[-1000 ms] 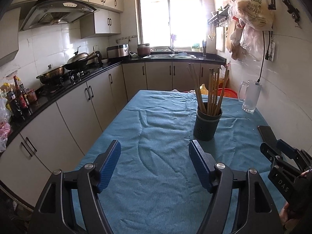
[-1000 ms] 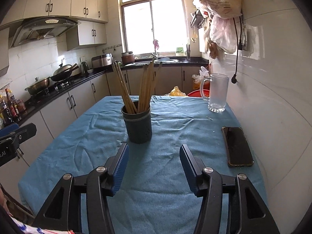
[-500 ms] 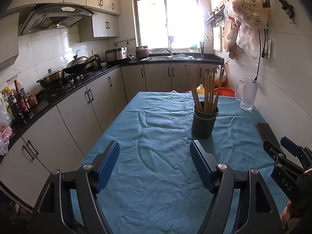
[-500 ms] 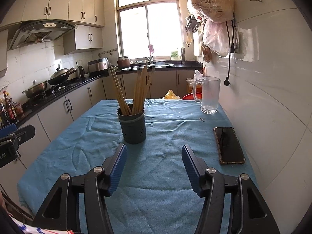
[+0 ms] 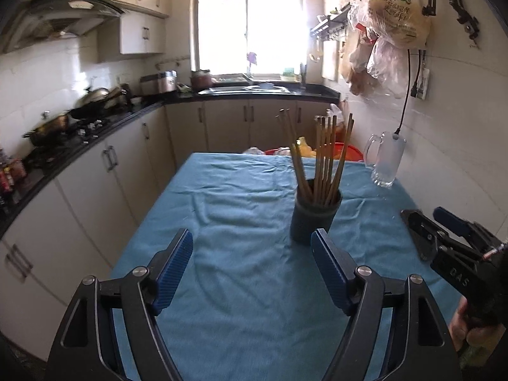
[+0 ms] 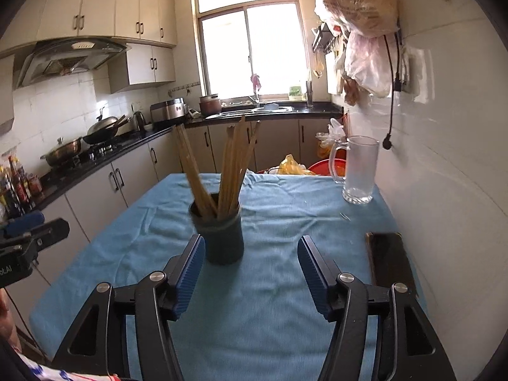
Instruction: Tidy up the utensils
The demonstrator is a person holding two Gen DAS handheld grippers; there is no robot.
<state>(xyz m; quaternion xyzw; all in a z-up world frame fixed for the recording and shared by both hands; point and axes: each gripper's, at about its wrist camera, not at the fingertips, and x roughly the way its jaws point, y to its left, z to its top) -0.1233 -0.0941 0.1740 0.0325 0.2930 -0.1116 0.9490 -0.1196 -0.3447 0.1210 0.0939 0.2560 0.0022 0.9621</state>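
- Along the left wall runs a black stone worktop over cream cabinet doors, with a steel lidded pot and a dark wok on the hob; red-capped sauce bottles crowd its near end.
- A wrinkled blue cloth-covered table fills the middle of both views.
- The left gripper, black-framed with ribbed blue pads, hangs low over the near left part of the cloth. Its jaws stand wide with nothing but cloth between them, and they have just been opening further.
- The dark grey cylindrical utensil holder stands upright on the cloth near the table's middle, packed with long tan wooden chopsticks that fan outward, tips up. In the left wrist view it sits just beyond that gripper's right pad, apart from it.
- The right gripper, same black and blue build, points at the table with its jaws wide apart and empty; they too have just been opening. The holder appears just past its left pad, not touched.
- A clear glass handled mug stands at the far right edge by the white tiled wall.
- A black smartphone lies flat on the cloth near the right edge.
- Plastic bags hang from hooks high on the right wall.
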